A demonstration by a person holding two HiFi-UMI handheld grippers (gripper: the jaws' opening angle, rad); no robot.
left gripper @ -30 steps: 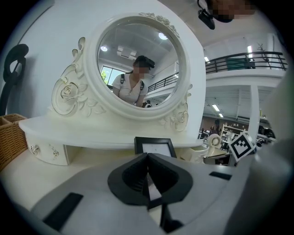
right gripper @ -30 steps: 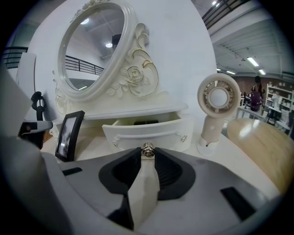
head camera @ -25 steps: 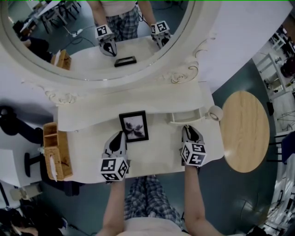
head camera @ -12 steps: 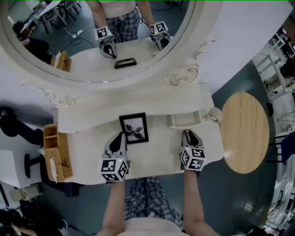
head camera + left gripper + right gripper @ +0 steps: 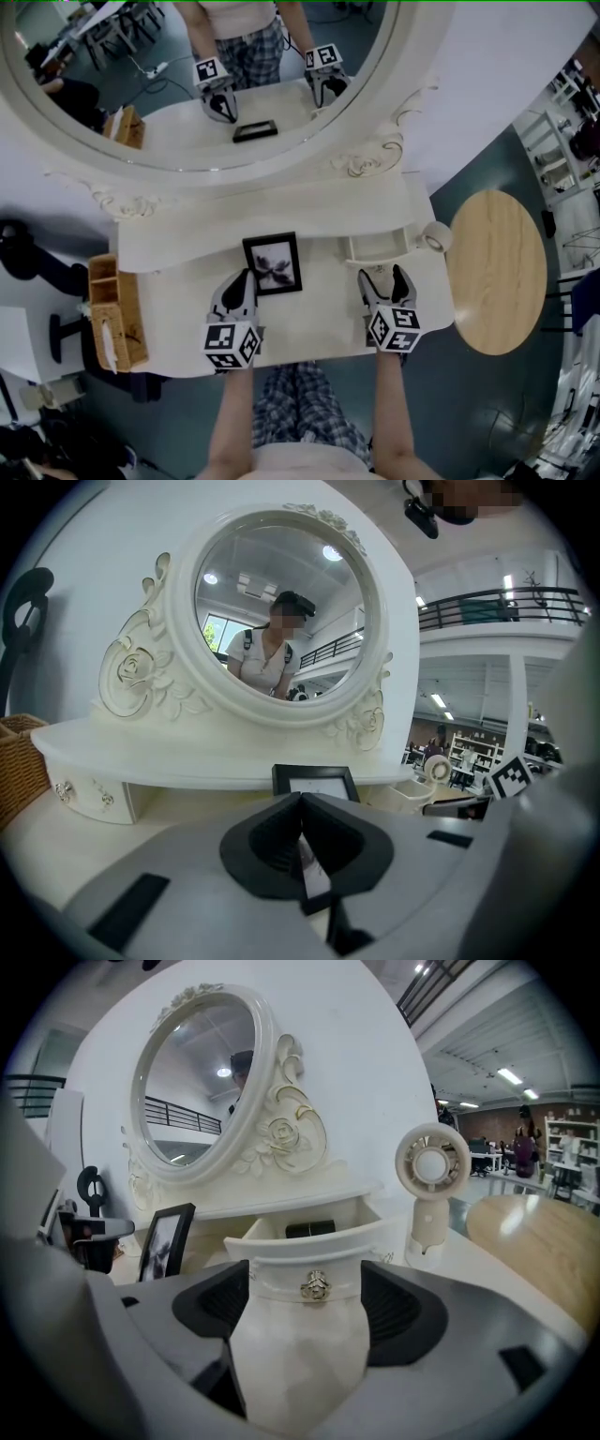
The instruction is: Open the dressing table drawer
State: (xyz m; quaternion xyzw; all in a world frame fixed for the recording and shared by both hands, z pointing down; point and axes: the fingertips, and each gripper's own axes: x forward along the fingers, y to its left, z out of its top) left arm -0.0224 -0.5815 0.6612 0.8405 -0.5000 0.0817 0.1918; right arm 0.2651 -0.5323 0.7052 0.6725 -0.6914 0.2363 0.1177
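Note:
The white dressing table [image 5: 328, 309] has its small right drawer [image 5: 380, 247] pulled out under the shelf. My right gripper [image 5: 382, 277] is just in front of it. Its jaws have just been opening and stand wide, touching nothing. In the right gripper view the drawer front [image 5: 281, 1252] with its metal knob [image 5: 315, 1285] shows in the gap of the right gripper [image 5: 306, 1271]. A black item [image 5: 310, 1229] lies inside the drawer. My left gripper [image 5: 246, 276] rests shut on the tabletop by the black photo frame [image 5: 273, 262]. The left gripper [image 5: 302, 799] holds nothing.
A small white fan [image 5: 436, 232] stands at the table's right end, next to the drawer. A wicker basket [image 5: 114, 309] sits at the left end. A round wooden side table [image 5: 497, 267] is to the right. The oval mirror [image 5: 206, 75] rises behind.
The right gripper's jaws have spread from nearly closed to wide and let go of the drawer knob. The drawer stays pulled out. The left gripper has not moved.

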